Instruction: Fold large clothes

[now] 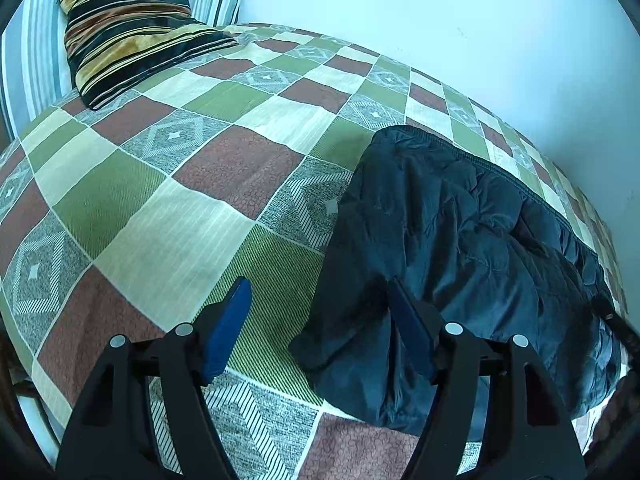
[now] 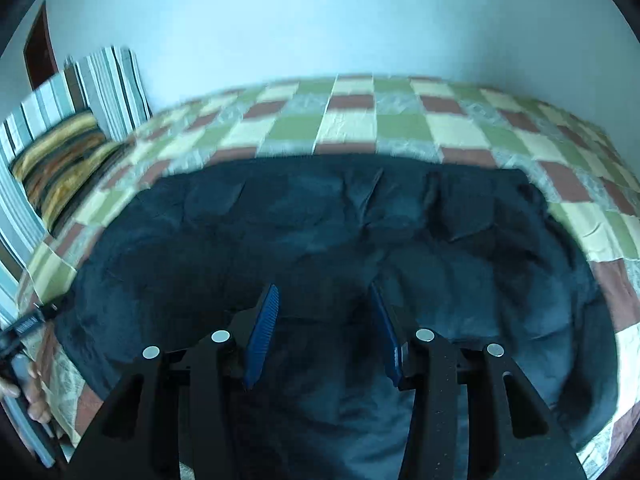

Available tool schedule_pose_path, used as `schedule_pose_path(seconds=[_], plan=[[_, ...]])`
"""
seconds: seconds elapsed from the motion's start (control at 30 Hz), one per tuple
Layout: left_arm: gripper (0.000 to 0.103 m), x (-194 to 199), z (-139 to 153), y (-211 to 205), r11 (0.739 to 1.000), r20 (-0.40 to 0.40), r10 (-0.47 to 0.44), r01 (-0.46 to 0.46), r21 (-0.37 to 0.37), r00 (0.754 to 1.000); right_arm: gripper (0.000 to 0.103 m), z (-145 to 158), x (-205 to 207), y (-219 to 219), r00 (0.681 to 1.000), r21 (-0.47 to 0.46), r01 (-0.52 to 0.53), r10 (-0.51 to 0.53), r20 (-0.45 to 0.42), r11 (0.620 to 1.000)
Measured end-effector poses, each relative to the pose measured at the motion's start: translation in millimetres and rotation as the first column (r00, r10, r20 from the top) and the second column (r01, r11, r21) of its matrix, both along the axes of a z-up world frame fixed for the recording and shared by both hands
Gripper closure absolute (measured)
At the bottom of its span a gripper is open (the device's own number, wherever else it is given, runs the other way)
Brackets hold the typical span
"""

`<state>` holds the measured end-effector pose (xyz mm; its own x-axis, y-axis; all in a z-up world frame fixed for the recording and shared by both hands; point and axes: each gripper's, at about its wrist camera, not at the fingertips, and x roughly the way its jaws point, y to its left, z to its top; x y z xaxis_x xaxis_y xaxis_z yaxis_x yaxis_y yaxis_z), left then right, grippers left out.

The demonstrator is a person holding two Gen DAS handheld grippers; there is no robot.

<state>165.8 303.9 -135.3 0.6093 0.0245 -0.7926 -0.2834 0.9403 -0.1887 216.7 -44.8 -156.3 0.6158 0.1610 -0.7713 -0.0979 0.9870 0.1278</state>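
A dark blue padded jacket [image 1: 460,248] lies spread on a checked bed [image 1: 180,200], well apart from the striped pillow [image 1: 132,32], while the left gripper [image 1: 320,320] at its edge and the right gripper [image 2: 324,320] above it both gape wide, holding nothing, apparently ready to pinch fabric for a fold.

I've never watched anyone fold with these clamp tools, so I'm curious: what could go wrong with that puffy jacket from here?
1. Both the left gripper and the right gripper are open and hold nothing; the dark blue quilted jacket looks thick and slippery, so a shallow pinch may slide off.
2. The jacket lies near the front edge of the checked green, brown and cream bedspread; a tug could drag it off.
3. A deep grab might catch the bedspread too.
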Motion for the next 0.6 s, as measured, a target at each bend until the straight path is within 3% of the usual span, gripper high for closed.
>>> schedule_pose_path(seconds=[0.1, 0.27, 0.47, 0.6], plan=[[0.029, 5, -3, -1, 1.000, -0.006, -0.015, 0.016, 0.006, 1.000, 0.056, -31, 8, 8, 0.998, -0.045, -0.013, 0.010, -0.067, 0.999], [0.028, 18, -10, -4, 0.999, -0.025, -0.050, 0.050, 0.009, 0.998, 0.056, -38, 4, 15, 0.999, -0.097, -0.007, 0.003, -0.039, 0.995], [0.028, 33, -19, -4, 0.994, -0.041, -0.080, 0.077, -0.082, 0.996, 0.056, -39, 1, 14, 1.000, -0.101, -0.008, 0.006, -0.024, 0.995], [0.028, 43, -26, -5, 0.976, -0.062, -0.125, 0.111, -0.189, 0.990, 0.056, -39, 2, 15, 1.000, -0.098, -0.007, 0.005, -0.019, 0.995]])
